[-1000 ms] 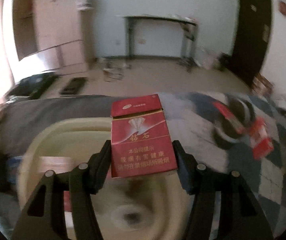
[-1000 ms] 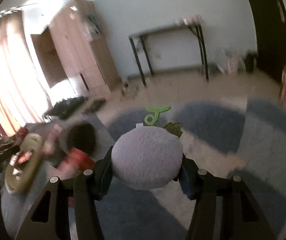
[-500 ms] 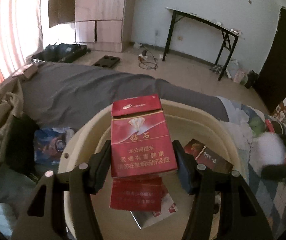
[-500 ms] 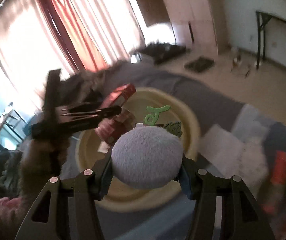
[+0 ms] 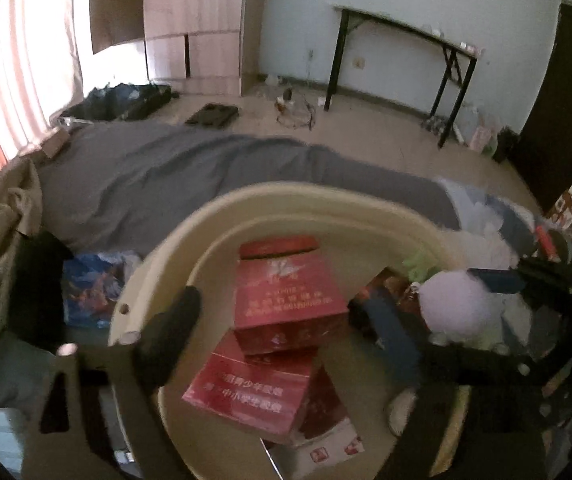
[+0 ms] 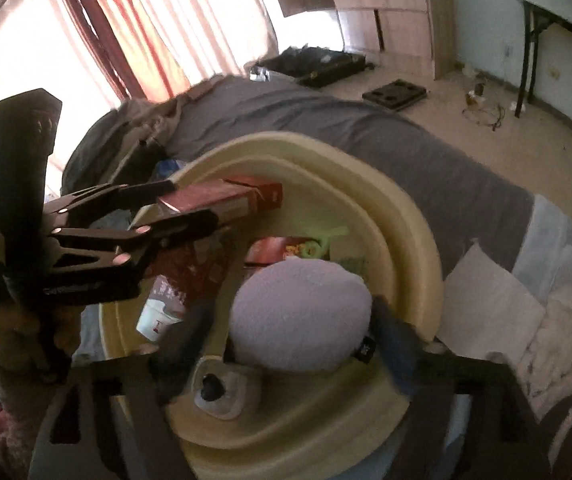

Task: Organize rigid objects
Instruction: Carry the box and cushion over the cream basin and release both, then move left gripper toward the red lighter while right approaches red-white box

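Observation:
A cream basin (image 5: 286,196) (image 6: 406,216) sits on the grey bed. Over it my left gripper (image 5: 274,304) (image 6: 196,202) has its jaws opening. The red cigarette box (image 5: 290,296) (image 6: 226,194) lies loose and tilted between the fingers, with a gap on its left side. Under it, another red carton (image 5: 254,388) rests in the basin. My right gripper (image 6: 292,308) hangs over the basin's near side, jaws opening too. The purple plush ball (image 6: 298,280) (image 5: 458,304) sits between its spread fingers, a gap showing on its left.
Inside the basin lie more red packs (image 6: 274,248), a green item (image 6: 318,246) and a white lump (image 6: 218,396). Grey sheet (image 5: 166,176), piled clothes (image 5: 2,216), a blue packet (image 5: 90,284) and white cloths (image 6: 490,312) surround it. A black table (image 5: 406,36) stands by the far wall.
Both grippers' jaws have spread wide. The red box has slipped from the left fingers and tilted down toward the basin. The right gripper carried the plush over the basin.

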Tool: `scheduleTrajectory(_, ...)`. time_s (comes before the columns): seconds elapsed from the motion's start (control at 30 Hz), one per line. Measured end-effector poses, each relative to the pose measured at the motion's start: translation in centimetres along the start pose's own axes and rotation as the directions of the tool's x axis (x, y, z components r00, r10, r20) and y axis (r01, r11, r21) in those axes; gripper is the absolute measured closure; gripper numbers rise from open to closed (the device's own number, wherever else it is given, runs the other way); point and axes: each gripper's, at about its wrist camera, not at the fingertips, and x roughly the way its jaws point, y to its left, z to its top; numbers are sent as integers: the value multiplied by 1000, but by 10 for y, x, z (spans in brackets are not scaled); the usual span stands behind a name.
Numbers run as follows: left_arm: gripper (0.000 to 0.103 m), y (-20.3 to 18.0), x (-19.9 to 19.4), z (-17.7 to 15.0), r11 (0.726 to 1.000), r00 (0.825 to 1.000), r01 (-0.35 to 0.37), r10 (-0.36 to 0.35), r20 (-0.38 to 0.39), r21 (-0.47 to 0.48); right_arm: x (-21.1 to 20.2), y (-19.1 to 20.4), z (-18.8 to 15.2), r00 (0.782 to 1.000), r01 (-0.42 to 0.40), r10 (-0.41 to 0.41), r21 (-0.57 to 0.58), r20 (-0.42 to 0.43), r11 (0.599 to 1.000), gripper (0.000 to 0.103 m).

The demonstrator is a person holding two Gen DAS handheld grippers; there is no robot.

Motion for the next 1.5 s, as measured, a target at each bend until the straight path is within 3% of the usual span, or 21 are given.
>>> scheduleTrajectory(0.07,11,-3,-21,5,1000,998,24,-24,52,-9,-26,0,-8,998,-22,22,1,53,1000,7)
scheduleTrajectory(0.13,0,-11,-43,7,999,993,49,-49,110,3,-60,-2,-18,991,-52,49,24,123,998,1)
scheduleTrajectory(0.17,0,-17,-49,8,998,990,57,-58,128,13,-82,-7,-26,985,-44,36,43,168,998,0)
scheduleTrajectory(0.27,0,-50,-63,12,993,981,94,-105,164,71,-152,-27,-60,953,3,-32,94,300,996,0)
scheduleTrajectory(0.37,0,-102,-63,10,976,972,150,-174,155,155,-213,-53,-110,904,106,-156,146,397,984,0)
scheduleTrajectory(0.47,0,-167,-45,-1,949,963,215,-245,108,232,-245,-80,-160,863,209,-291,233,412,950,0)
scheduleTrajectory(0.5,0,-184,-39,-3,942,961,231,-259,92,244,-249,-88,-174,861,224,-318,265,398,938,0)
scheduleTrajectory(0.57,0,-218,-19,-4,930,955,273,-292,45,248,-244,-99,-199,867,237,-336,289,367,928,0)
scheduleTrajectory(0.67,0,-252,9,5,917,944,326,-328,-31,230,-230,-102,-220,876,275,-334,208,347,938,0)
scheduleTrajectory(0.77,0,-271,29,27,941,959,282,-276,-58,188,-214,-109,-220,895,274,-305,137,325,952,0)
scheduleTrajectory(0.87,0,-269,37,32,952,959,282,-278,-50,116,-210,-128,-218,919,235,-274,167,283,958,0)
scheduleTrajectory(0.9,0,-266,37,27,947,952,306,-303,-44,95,-207,-129,-216,921,228,-264,153,287,962,0)
scheduleTrajectory(0.93,0,-264,39,23,941,945,327,-324,-39,88,-204,-129,-214,918,239,-267,127,293,963,0)
scheduleTrajectory(1.03,0,-269,45,20,937,949,314,-305,-81,155,-201,-137,-214,906,279,-282,57,316,959,0)
scheduleTrajectory(1.1,0,-266,40,22,936,947,322,-316,-60,145,-198,-153,-219,918,201,-212,68,336,977,0)
scheduleTrajectory(1.2,0,-263,39,22,921,927,375,-368,-74,108,-200,-168,-220,931,113,-131,72,341,991,0)
scheduleTrajectory(1.5,0,-276,61,14,922,923,377,-367,-115,87,-203,-168,-214,928,135,-85,-116,363,984,0)
